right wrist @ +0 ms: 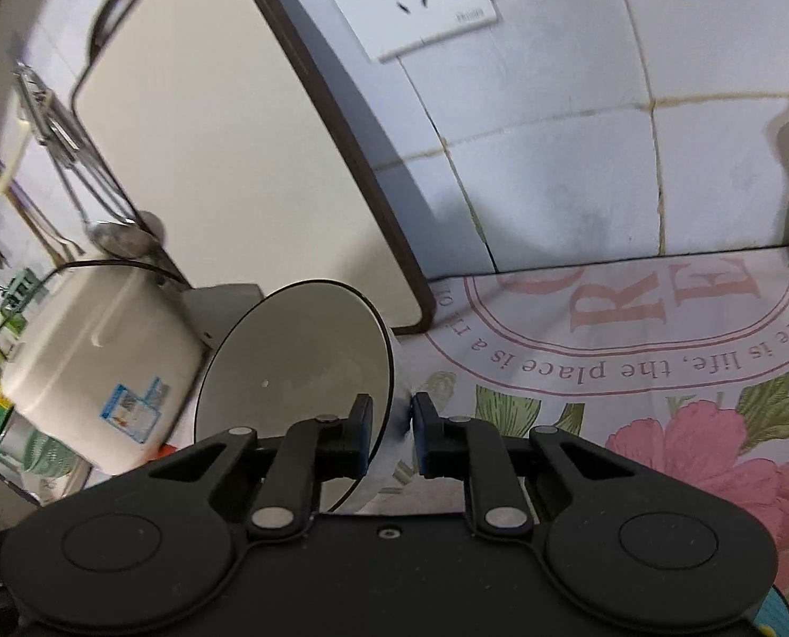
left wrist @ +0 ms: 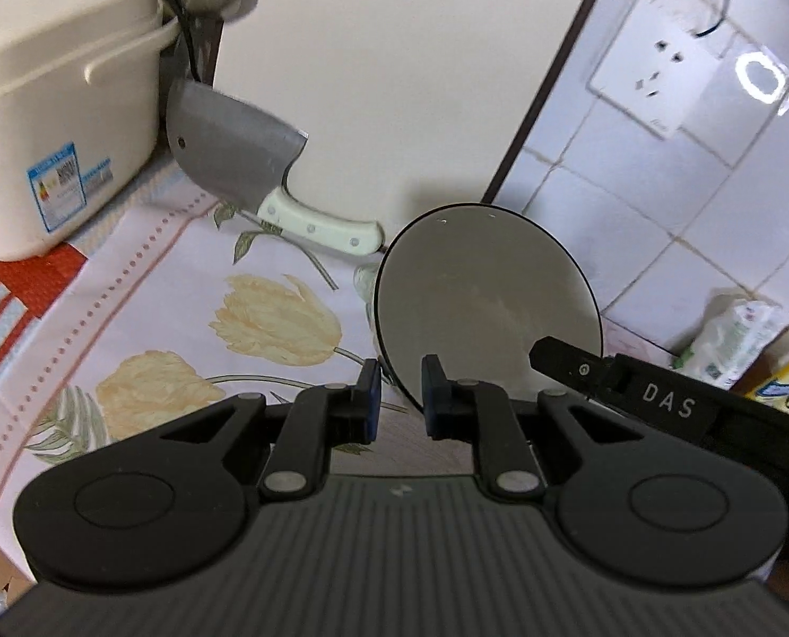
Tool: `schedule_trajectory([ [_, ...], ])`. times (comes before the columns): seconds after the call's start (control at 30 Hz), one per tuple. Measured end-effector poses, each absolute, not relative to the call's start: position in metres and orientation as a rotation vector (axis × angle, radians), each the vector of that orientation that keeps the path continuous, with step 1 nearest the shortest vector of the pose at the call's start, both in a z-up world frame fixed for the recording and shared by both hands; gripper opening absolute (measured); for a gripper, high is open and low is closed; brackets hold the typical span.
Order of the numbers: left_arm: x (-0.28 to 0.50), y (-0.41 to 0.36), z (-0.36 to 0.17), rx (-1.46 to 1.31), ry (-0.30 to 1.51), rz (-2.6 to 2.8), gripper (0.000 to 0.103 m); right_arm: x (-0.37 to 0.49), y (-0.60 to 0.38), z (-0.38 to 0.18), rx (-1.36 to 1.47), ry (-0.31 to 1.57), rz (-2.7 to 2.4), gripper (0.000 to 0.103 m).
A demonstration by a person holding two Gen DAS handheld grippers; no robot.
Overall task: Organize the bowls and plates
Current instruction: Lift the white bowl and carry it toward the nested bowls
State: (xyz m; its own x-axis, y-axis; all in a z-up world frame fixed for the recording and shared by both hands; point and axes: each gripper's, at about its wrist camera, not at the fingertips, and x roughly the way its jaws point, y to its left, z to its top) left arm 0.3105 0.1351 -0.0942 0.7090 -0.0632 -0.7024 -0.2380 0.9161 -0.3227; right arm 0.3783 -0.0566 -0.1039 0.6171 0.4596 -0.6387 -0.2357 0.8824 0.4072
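A white bowl with a dark rim is tilted on edge above the flowered tablecloth. In the left wrist view my left gripper straddles the bowl's lower rim, jaws a little apart. The tip of the right gripper holds the bowl's right edge there. In the right wrist view the same bowl stands tilted, and my right gripper is shut on its rim, one finger inside and one outside.
A cleaver with a white handle leans against a cream cutting board at the tiled wall. A cream rice cooker stands at the left. A wall socket and plastic bags are at the right.
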Motion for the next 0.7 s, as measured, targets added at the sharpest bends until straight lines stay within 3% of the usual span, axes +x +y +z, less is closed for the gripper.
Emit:
schedule_trajectory([
  [0.7, 0.221, 0.038, -0.013, -0.369, 0.779, -0.039, 0.014, 0.259, -0.147, -0.019, 0.333, 0.739, 0.324, 0.020],
])
